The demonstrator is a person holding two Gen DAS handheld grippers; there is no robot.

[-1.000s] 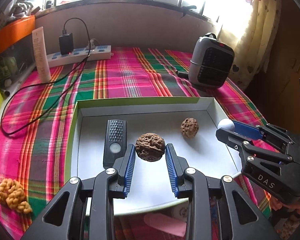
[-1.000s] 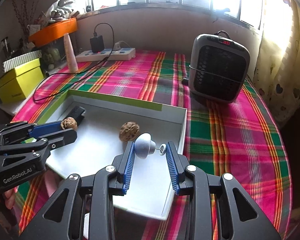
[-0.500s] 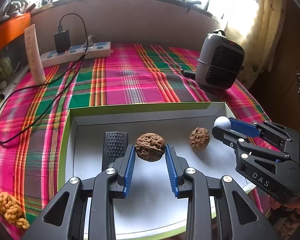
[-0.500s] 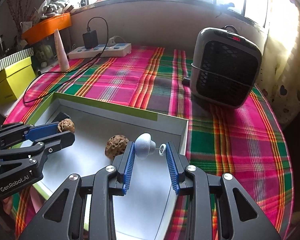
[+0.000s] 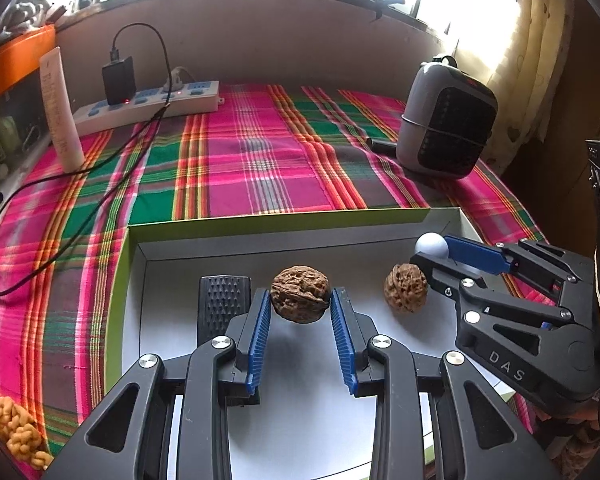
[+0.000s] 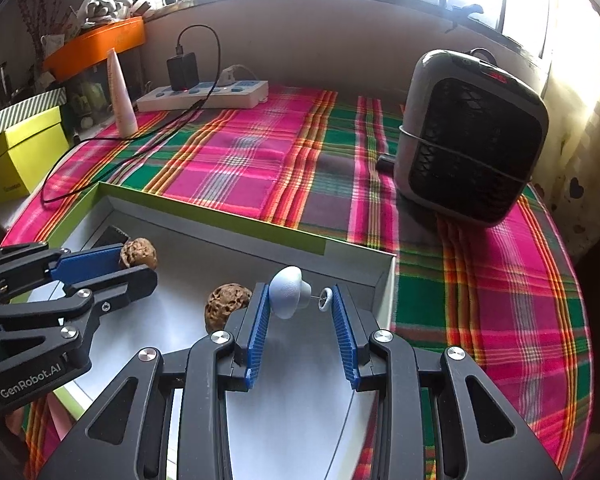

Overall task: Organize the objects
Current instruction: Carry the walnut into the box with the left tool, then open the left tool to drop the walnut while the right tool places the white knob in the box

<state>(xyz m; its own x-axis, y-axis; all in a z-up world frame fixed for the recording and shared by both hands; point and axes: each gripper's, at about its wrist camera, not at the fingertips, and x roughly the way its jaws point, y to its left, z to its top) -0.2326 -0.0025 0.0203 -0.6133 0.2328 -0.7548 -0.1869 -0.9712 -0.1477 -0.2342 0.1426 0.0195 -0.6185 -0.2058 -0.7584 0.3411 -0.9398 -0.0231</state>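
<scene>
The left gripper (image 5: 300, 300) clamps a wrinkled brown walnut (image 5: 299, 293) above the shallow white green-rimmed box (image 5: 276, 222). The right gripper (image 6: 298, 300) pinches a pale blue mushroom-shaped knob (image 6: 286, 291); only the right wrist view shows its thin pin. A second, pitted walnut (image 5: 405, 287) lies inside the box.

Home: plaid tablecloth (image 5: 260, 168), heater (image 6: 472, 136)

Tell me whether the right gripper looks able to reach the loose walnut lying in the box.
Probably not as things stand: the right gripper is shut on the white knob, so its jaws are occupied. The loose walnut lies just left of it, with nothing between them.
</scene>
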